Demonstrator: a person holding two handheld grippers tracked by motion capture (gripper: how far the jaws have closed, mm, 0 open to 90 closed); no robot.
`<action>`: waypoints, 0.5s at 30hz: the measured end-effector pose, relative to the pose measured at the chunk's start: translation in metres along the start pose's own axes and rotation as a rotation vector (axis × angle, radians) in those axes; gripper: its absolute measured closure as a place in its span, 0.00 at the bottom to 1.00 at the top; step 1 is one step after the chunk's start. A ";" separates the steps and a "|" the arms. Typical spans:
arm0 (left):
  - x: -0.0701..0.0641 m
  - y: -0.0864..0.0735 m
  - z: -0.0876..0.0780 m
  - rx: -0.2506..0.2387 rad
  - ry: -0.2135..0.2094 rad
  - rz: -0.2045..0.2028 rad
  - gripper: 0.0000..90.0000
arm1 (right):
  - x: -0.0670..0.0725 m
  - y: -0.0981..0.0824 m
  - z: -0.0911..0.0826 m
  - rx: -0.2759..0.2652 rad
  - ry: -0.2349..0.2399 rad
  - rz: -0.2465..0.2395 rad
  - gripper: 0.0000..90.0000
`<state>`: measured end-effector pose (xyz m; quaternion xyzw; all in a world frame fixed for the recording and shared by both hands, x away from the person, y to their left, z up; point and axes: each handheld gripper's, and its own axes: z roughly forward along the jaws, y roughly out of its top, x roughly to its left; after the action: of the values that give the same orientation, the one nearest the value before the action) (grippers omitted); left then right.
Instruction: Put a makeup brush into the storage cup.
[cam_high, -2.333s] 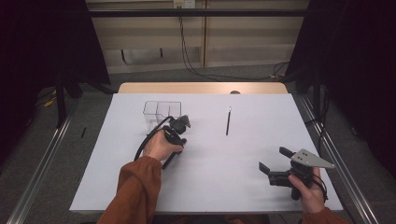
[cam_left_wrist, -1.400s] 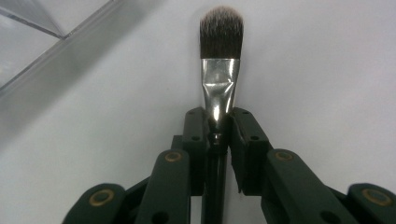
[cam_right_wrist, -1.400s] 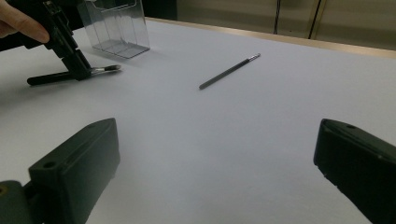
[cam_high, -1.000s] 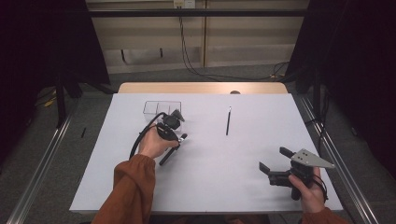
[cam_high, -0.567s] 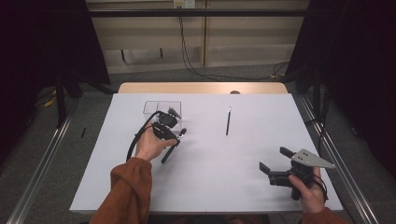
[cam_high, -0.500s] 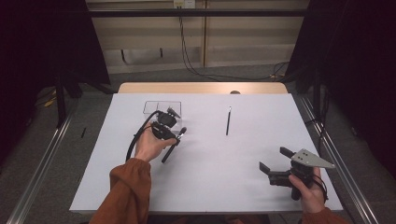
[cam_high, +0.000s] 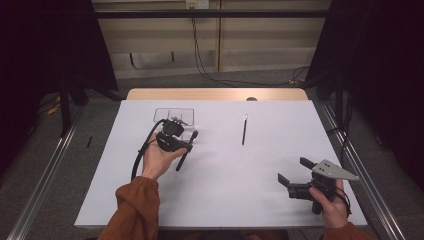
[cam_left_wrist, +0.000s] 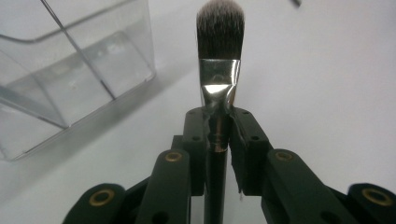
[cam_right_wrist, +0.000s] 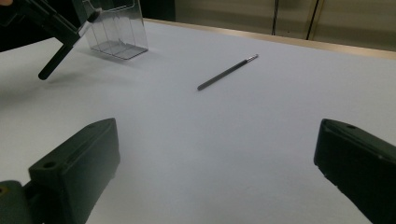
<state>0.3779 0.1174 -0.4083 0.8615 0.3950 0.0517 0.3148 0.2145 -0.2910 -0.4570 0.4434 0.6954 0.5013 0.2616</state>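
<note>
Clear plastic organizer near tabletop's far edge; left gripper clamps makeup brush beside it. Next: lower brush into compartment. Right gripper wide, empty.

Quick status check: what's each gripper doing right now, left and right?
Left gripper: shut on the makeup brush, beside the clear organizer.
Right gripper: open, holding nothing.

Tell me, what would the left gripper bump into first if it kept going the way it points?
Probably the clear plastic organizer: the left gripper, shut on a makeup brush, points just beside it, though depth is unclear.
</note>
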 end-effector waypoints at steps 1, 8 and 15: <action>0.000 0.000 0.000 0.000 0.000 0.000 0.86 | 0.000 0.000 0.000 0.000 0.000 0.000 0.00; 0.001 -0.005 -0.011 -0.100 -0.009 0.012 0.86 | 0.000 0.000 0.000 -0.001 0.000 -0.002 0.00; 0.006 -0.015 -0.013 -0.166 -0.039 -0.015 0.86 | 0.000 0.000 0.000 0.000 0.000 0.000 0.00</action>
<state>0.3676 0.1352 -0.4081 0.8305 0.3894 0.0650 0.3930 0.2144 -0.2909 -0.4570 0.4435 0.6955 0.5012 0.2616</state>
